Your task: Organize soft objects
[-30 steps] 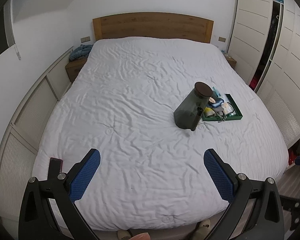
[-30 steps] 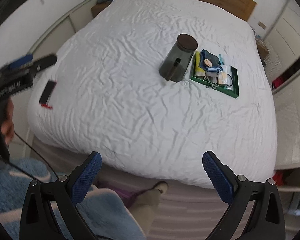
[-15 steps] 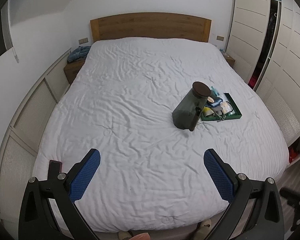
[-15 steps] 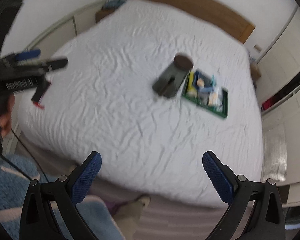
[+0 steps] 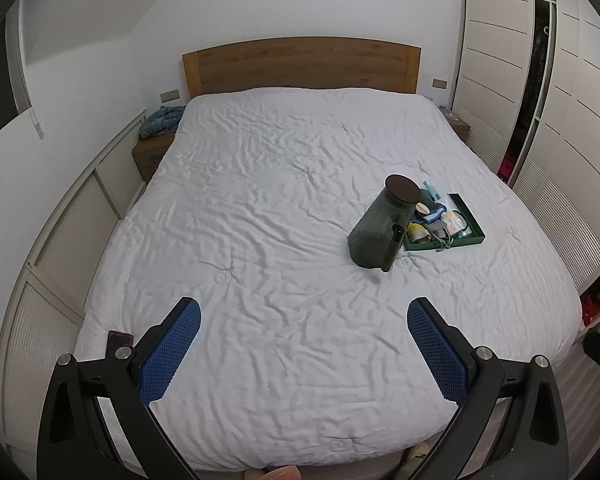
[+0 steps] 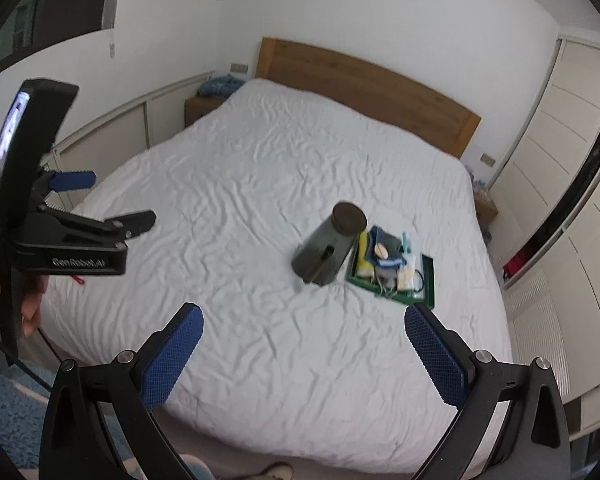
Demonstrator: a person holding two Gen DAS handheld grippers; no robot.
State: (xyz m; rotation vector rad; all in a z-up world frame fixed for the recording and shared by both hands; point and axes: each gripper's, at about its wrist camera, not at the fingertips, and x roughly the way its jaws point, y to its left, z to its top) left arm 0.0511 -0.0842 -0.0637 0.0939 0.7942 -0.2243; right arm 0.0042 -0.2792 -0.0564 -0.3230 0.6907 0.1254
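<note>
A green tray of small soft items, some blue, yellow and white, lies on the right half of the white bed. A dark grey jar with a brown lid stands just left of it. Both show in the right wrist view too, the tray and the jar. My left gripper is open and empty above the bed's foot. It also shows at the left of the right wrist view. My right gripper is open and empty, short of the bed's foot.
A wooden headboard stands at the far end. A bedside table with a blue cloth is at the far left. White wardrobe doors line the right side. A dark phone lies at the bed's near left corner.
My right gripper has tilted up, so the headboard and wall have come into its view. My left gripper has pulled back and risen slightly. Both stay open.
</note>
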